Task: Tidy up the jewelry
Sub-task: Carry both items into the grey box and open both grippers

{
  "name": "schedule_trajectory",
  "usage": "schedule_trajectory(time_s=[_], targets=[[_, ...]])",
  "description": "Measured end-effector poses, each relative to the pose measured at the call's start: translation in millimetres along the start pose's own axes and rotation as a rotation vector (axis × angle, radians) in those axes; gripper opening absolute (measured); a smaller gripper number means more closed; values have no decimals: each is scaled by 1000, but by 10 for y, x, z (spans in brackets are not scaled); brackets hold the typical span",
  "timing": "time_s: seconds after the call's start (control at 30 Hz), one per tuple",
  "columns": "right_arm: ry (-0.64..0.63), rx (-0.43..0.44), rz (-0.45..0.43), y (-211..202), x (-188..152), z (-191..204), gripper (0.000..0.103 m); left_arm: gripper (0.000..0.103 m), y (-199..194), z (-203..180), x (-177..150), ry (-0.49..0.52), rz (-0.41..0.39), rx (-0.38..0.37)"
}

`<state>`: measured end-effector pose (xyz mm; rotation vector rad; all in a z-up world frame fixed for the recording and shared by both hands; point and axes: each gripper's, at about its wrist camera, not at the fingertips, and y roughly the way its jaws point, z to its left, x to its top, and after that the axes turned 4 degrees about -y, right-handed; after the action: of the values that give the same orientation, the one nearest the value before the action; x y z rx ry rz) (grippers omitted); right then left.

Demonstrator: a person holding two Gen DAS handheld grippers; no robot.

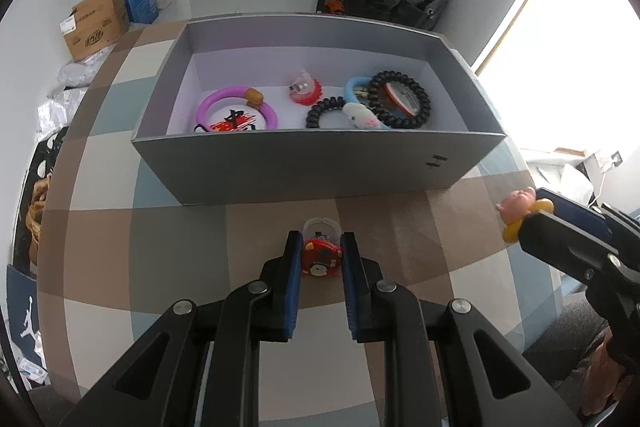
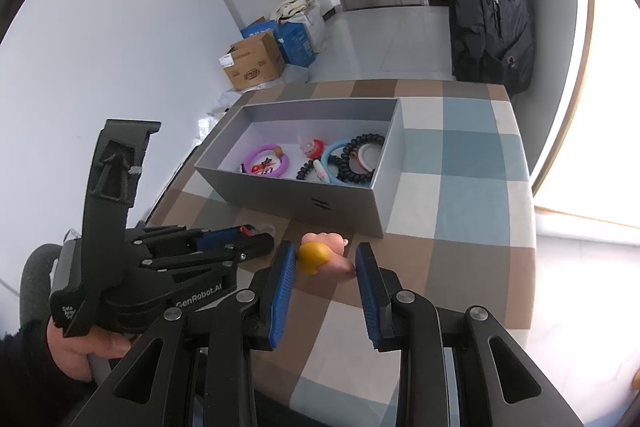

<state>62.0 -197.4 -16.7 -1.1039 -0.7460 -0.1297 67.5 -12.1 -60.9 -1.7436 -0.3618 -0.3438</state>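
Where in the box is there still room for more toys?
The gray box has bare floor along its back wall and in the back left corner, behind the purple ring. The right end is crowded with black coil bands.

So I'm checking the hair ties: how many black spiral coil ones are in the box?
2. The large black coil lies at the right end of the grey box; the small black coil lies just left of it, mid-box. More could be hidden behind the near wall.
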Motion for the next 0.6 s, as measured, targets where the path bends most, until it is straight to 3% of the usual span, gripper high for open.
schedule_trajectory(time_s=[0.6], targets=[[3, 13, -49, -71, 144, 50, 30, 14, -323, 14, 19, -13, -53, -89]])
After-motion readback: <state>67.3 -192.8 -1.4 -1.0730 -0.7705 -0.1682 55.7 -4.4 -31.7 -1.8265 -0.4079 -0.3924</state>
